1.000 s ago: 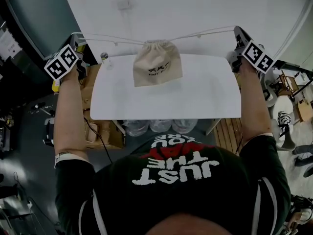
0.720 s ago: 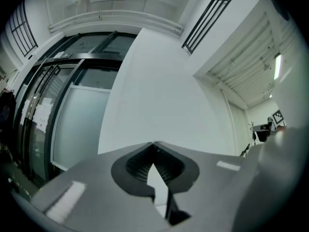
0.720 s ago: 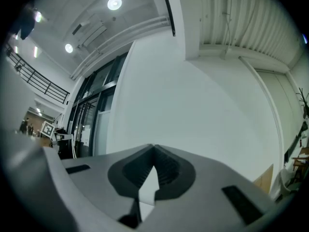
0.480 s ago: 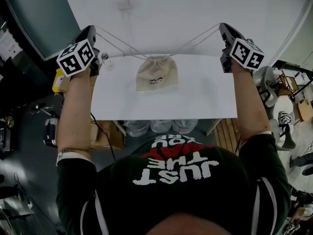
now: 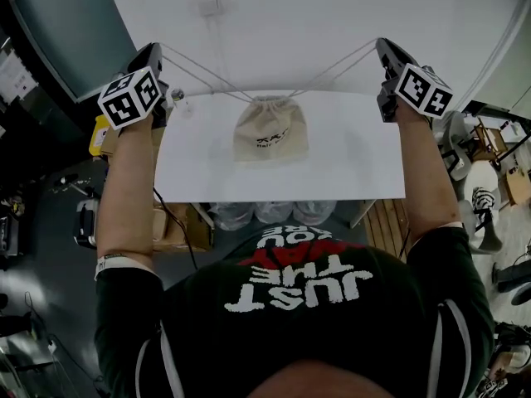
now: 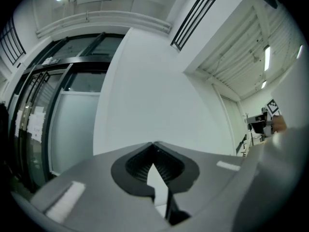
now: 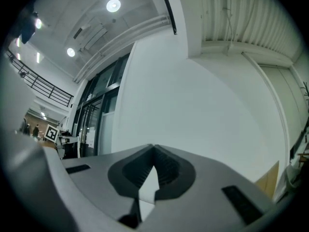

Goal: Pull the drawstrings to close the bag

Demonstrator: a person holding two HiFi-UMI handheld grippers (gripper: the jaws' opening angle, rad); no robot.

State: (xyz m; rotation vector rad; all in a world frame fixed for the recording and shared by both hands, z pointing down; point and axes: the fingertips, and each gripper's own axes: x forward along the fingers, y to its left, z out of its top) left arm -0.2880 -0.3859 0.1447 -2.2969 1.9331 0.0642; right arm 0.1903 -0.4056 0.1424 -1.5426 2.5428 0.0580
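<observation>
Little cloth bag (image 5: 270,131) hangs at 12 o'clock over the table (image 5: 348,168), and the mouth looks cinched. The left claw (image 5: 158,50) at its 10 o'clock and the right claw (image 5: 383,46) at 2 o'clock are both pinched together on the taut drawstrings (image 5: 203,70). Seems light and floppy to me. Thin cord might slip, so I'd grab the cord ends, not the fabric.

White wall (image 6: 154,91) center, dark-framed glass partition (image 6: 58,105) at left, round ceiling lights (image 7: 113,5) upper left, white table (image 5: 348,164) mid-frame, dark floor (image 5: 50,247) lower left.
</observation>
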